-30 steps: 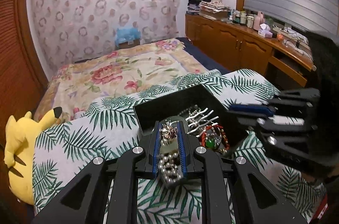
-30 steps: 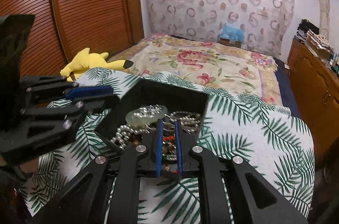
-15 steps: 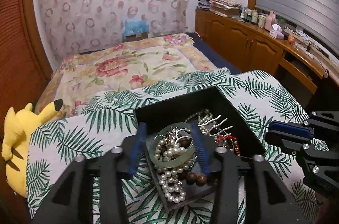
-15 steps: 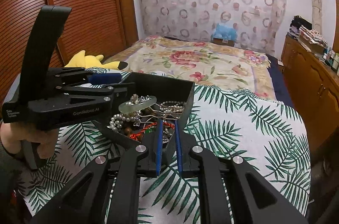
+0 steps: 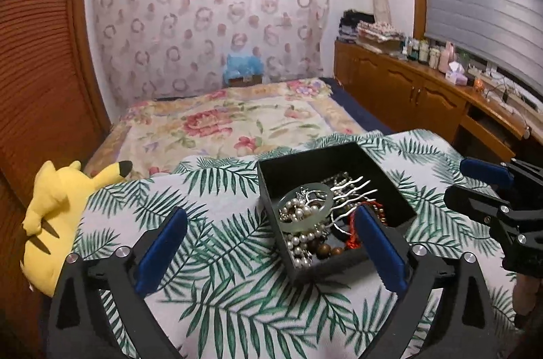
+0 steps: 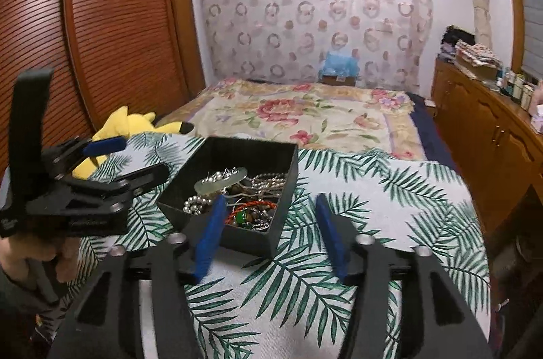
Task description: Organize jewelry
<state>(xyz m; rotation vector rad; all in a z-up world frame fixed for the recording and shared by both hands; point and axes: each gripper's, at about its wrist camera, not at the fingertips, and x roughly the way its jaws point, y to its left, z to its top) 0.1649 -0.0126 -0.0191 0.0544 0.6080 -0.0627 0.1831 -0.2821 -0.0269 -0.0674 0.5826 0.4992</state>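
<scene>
1. The palm-print cloth covered the surface under everything.
2. The black box of jewelry sat on it.
3. The left gripper, nearer, was opening, empty, the box's near-left corner between its fingers.
4. The right gripper was opening, empty, the box's near-right corner just ahead.

I count one open black square box of jewellery, one pale green jade bangle, one yellow plush toy
</scene>
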